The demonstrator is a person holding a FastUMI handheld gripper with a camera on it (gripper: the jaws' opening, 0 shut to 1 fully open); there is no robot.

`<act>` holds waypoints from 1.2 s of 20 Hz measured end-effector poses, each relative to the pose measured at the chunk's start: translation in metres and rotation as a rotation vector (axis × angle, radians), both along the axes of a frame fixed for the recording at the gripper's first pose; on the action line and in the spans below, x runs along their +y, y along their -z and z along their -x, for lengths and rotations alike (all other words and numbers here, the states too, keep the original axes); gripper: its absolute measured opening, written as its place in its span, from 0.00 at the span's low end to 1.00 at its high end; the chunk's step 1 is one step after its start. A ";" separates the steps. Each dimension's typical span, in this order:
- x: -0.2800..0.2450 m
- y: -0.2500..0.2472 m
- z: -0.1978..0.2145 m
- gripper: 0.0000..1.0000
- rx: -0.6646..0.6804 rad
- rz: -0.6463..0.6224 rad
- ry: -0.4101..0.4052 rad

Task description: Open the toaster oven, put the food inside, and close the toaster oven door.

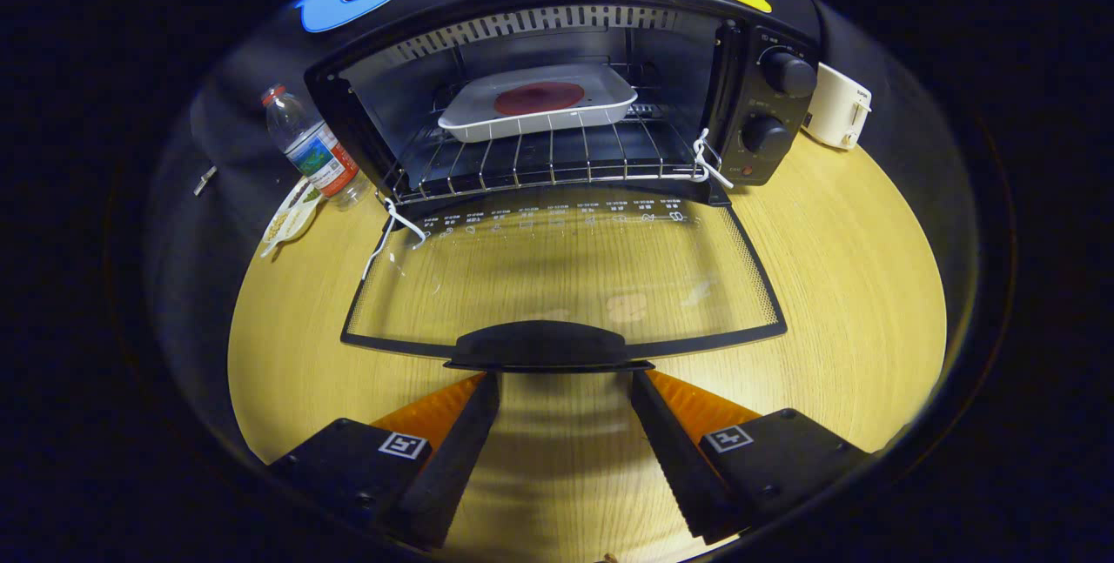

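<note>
One toaster oven (557, 102) stands on the counter (853, 284), its door (557, 276) folded flat. One tray (540, 102) with one round of food (540, 97) sits on the rack. The tongs (566, 385) gape empty just behind the door handle (544, 345). One bottle (313, 150) stands left, one white appliance (837, 106) right.

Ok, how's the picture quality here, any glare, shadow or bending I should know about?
Gripper view: fisheye bends the table edge and toaster oven into curves; the open glass door shows faint reflections; a soft shadow lies between the open gripper fingers; the tray inside is sharp and well lit.
</note>
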State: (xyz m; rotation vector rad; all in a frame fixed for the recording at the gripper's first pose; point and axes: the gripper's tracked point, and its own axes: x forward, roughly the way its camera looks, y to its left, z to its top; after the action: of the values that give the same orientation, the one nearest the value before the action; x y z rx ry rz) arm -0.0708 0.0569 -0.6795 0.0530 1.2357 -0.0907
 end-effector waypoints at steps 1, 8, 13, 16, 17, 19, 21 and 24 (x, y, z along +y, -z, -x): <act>-0.002 0.000 0.000 1.00 0.006 0.005 -0.014; 0.000 -0.014 -0.003 0.99 0.001 -0.029 0.007; 0.004 -0.052 -0.010 0.99 -0.078 -0.048 0.006; 0.007 -0.090 -0.028 1.00 -0.195 -0.072 0.013; 0.002 -0.102 -0.037 0.99 -0.235 -0.063 0.007; 0.006 -0.125 -0.057 0.99 -0.285 -0.053 -0.004; 0.009 -0.137 -0.061 0.99 -0.313 -0.065 -0.003; 0.007 -0.145 -0.047 0.99 -0.297 -0.054 -0.018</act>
State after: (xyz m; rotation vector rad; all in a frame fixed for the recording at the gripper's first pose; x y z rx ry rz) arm -0.0239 0.0636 -0.5349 0.0987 0.9416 -0.0326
